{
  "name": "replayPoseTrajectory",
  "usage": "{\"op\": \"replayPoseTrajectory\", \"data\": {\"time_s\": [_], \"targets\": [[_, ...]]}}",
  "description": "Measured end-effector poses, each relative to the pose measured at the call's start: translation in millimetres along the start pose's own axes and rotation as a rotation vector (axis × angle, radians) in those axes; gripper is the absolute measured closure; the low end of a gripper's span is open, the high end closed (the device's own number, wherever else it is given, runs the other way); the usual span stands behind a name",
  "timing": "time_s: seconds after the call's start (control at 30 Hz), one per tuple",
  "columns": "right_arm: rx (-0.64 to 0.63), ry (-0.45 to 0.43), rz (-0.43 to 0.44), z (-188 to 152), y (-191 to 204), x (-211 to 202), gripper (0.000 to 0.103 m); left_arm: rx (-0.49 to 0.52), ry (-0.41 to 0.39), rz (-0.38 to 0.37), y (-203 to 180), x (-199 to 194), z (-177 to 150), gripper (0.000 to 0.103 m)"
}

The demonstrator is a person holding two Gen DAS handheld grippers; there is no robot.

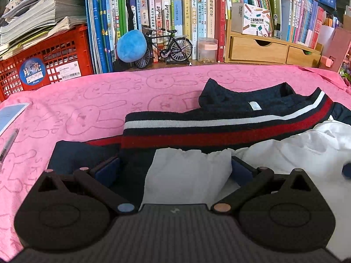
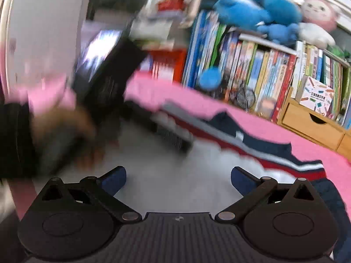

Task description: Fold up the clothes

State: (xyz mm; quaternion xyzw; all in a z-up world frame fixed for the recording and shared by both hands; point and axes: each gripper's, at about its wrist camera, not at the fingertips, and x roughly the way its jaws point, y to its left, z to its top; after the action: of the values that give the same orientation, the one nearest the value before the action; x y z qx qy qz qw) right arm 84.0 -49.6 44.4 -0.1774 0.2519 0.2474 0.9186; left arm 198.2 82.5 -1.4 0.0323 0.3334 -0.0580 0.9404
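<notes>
A navy knit garment with white and red stripes lies on the pink towel, its collar and label facing up. White fabric lies over its near part. My left gripper is open, low over the white fabric, which bunches between its blue pads. My right gripper is open and empty above the white fabric; that view is blurred. The striped garment shows there to the right, and the other hand and its black gripper body at left.
Behind the towel stand a bookshelf with books, a red crate, a blue plush ball, a model bicycle, a jar and wooden drawers. A phone lies at the left edge.
</notes>
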Motion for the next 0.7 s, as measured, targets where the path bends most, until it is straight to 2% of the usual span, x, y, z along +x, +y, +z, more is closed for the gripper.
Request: {"op": "replayPoseTrajectory", "data": {"time_s": [0.1, 0.27, 0.33, 0.4, 0.47, 0.5, 0.6, 0.7], "targets": [[0.112, 0.033, -0.046, -21, -35, -13, 0.000, -0.004, 0.001, -0.003, 1, 0, 0, 0.000], [0.325, 0.080, -0.225, -71, -112, -49, 0.000, -0.009, 0.002, -0.006, 2, 0, 0, 0.000], [0.357, 0.115, -0.266, -85, -132, -60, 0.000, -0.011, 0.002, -0.005, 1, 1, 0, 0.000], [0.325, 0.156, -0.410, -84, -138, -69, 0.000, -0.011, 0.002, -0.005, 1, 0, 0, 0.000], [0.305, 0.159, -0.469, -76, -139, -74, 0.000, -0.012, 0.002, -0.005, 1, 0, 0, 0.000], [0.298, 0.134, -0.453, -70, -136, -76, 0.000, -0.012, 0.002, -0.005, 1, 0, 0, 0.000], [0.287, 0.039, -0.309, -43, -118, -67, 0.000, -0.012, 0.002, -0.006, 1, 0, 1, 0.000], [0.243, 0.029, -0.190, -8, -92, -29, 0.000, -0.013, 0.002, -0.006, 1, 1, 1, 0.000]]}}
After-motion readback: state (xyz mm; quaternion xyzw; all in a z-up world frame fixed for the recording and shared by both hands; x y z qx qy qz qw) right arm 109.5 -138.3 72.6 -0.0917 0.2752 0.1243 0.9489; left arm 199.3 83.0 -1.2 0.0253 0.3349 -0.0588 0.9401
